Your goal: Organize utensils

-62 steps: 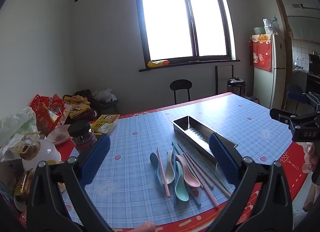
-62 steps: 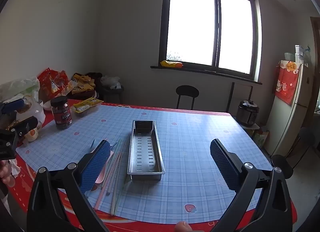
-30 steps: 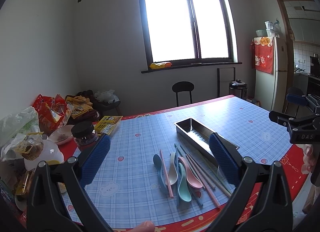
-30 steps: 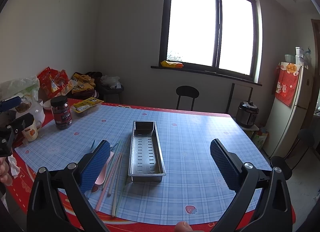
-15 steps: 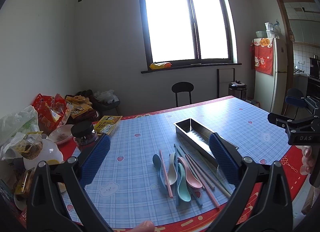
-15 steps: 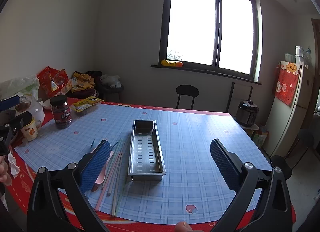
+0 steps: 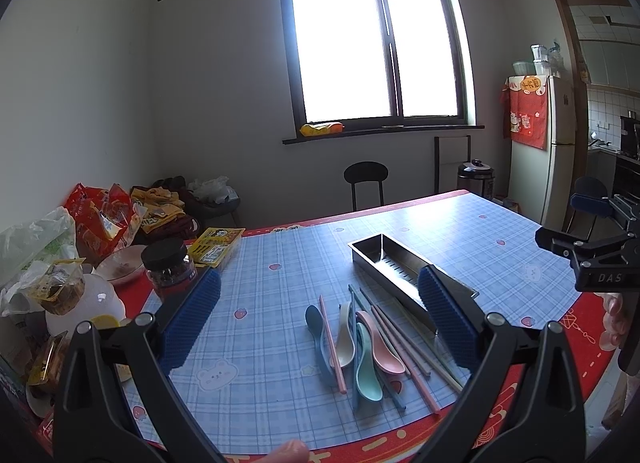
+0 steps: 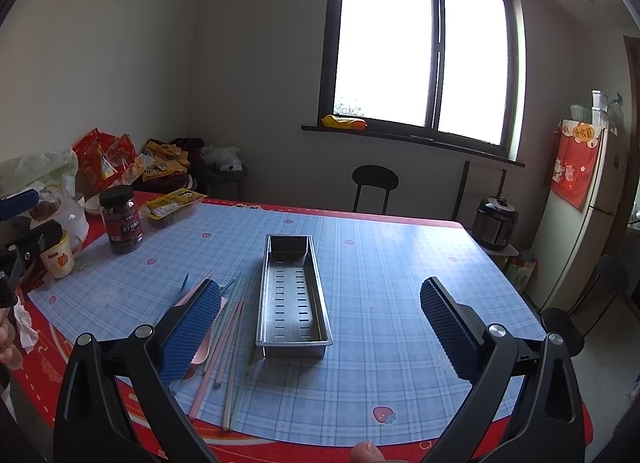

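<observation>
left hand-held gripper [image 7: 318,321]: jaws wide apart, holding nothing, above counter's near edge | right hand-held gripper [image 8: 320,327]: jaws wide apart, empty | pastel plastic spoons and chopsticks [image 7: 362,343]: loose pile near the near edge of blue-checked counter [image 8: 400,263] | perforated rectangular steel tray [image 8: 294,295]: mid-counter, just beside pile, empty | dark-lidded red jar [image 8: 121,220]: far left corner

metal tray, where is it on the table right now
In the right wrist view the metal tray lies mid-table on the blue plaid mat, empty, with the chopsticks just to its left.
</observation>
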The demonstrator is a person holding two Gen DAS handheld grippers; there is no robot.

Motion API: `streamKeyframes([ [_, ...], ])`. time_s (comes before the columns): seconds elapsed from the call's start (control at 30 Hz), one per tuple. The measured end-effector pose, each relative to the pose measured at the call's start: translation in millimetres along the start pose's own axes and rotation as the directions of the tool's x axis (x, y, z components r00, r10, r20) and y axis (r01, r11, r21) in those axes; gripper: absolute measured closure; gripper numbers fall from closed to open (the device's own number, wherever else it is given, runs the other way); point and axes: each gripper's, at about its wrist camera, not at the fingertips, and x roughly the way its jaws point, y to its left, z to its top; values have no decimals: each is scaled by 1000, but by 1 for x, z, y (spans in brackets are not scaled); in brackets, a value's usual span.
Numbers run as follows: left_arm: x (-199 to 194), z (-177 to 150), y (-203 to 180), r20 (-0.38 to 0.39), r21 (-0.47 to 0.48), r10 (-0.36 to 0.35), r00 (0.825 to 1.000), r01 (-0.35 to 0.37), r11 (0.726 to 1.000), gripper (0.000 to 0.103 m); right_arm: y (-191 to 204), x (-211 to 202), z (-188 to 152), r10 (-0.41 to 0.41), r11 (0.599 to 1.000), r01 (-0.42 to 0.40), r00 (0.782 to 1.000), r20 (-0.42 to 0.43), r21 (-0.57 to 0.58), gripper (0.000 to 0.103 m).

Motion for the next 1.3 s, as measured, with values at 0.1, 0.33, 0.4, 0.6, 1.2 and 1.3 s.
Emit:
streamKeyframes([
  [0.1, 0, -1, 0, -3, -3, 0, 1000, 0, 1000, 6, -1, 0, 0, 1, 1000, -1, 1000, -1, -1, 5],
  [0.33, 1, -4, 0, -6, -8, 0, 1000, 0, 1000, 6, -1, 0, -1, 0, 1000, 0, 1000, -2, 0, 5],
  [0.4, 2, -5, 0, -7, -11, 0, 1000, 0, 1000, 6, -1, 1, -1, 0, 1000, 0, 1000, -3, 0, 5],
  [0.6, 5, -8, 2, -15, -18, -1, 1000, 1, 1000, 6, 0, 2, -2, -2, 1000, 2, 1000, -7, -1, 5],
  [1.2, 47, -44, 32, -91, -187, -102, 991, 83, 979, 6, 4, 59, -39, 165, 985, -156, 977, -132, 79, 5],
  [1.3, 60, -56, 33, -118, -181, -72, 990, 50, 982, 6, 15, 83, -55, 176, 984, -170, 961, -212, 44, 5],
])
